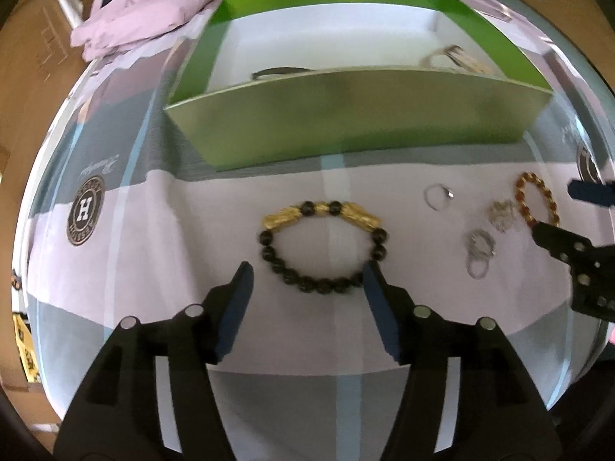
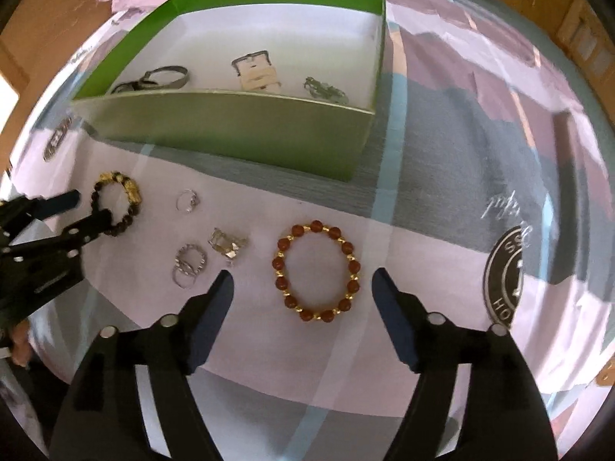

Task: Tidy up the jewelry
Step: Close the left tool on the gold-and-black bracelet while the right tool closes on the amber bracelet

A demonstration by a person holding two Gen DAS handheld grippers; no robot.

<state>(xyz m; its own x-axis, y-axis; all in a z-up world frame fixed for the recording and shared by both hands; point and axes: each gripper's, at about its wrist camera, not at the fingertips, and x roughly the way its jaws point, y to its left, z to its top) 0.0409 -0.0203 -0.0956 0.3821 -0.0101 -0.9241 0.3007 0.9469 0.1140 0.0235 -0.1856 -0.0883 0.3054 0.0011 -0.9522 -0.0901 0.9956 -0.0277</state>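
Note:
A bracelet of black beads with gold charms [image 1: 282, 218] lies flat on the patterned cloth. My left gripper [image 1: 307, 272] hangs open over its near edge, one finger on each side and nothing pressed. To the right lies a red-brown and gold bead bracelet [image 2: 277, 263], and my right gripper [image 2: 303, 274] stands open above it without touching it. Between the two bracelets lie a thin silver ring [image 2: 187, 200], linked silver rings [image 2: 188, 265] and a silver clump [image 2: 226, 246]. Behind them stands the open green box [image 2: 230, 130] with a few pieces on its white floor.
The cloth carries a round logo [image 1: 84, 207] at the left and another [image 2: 507, 280] at the right. A lilac garment [image 1: 146, 7] lies behind the box. Cardboard surrounds the surface. A person's fingers [image 2: 19, 345] show at the left edge.

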